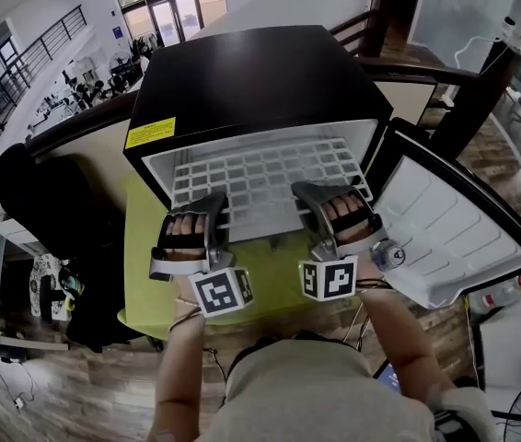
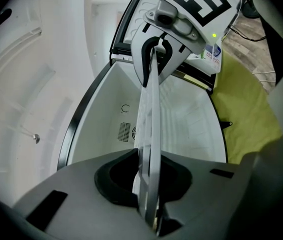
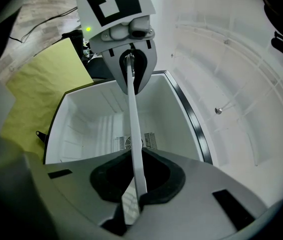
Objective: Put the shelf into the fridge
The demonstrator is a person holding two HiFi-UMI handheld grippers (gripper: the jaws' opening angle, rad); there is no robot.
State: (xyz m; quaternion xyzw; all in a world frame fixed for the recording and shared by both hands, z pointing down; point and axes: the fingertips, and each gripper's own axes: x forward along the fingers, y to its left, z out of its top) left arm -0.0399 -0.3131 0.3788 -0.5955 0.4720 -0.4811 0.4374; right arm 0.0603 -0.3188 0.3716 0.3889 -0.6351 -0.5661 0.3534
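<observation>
We hold the white wire shelf [image 1: 265, 178] by its near edge, one gripper at each end. The left gripper [image 1: 207, 208] has its jaws pinching the shelf's thin edge [image 2: 149, 129], and the edge sits tight in the gap between the two pads. The right gripper [image 1: 320, 201] pinches the same edge [image 3: 133, 129] at the other end, jaws squeezed on it.

From each gripper view we see the other one across the shelf: the right gripper [image 2: 159, 54] from the left gripper view, and the left gripper [image 3: 131, 69] from the right gripper view.

The shelf lies flat in the open mouth of the black fridge [image 1: 260, 81]. Its far part is inside and its near edge sticks out toward us. The shelf's side edges are close to the white inner walls, so there is little room left or right.

Past the shelf, the inside of the fridge [image 3: 91, 119] is open white space back to a small vent on the rear wall.

The door [image 1: 454, 219] is swung wide to the right, well clear of the mouth. The fridge stands on a yellow-green table [image 1: 141, 247].
</observation>
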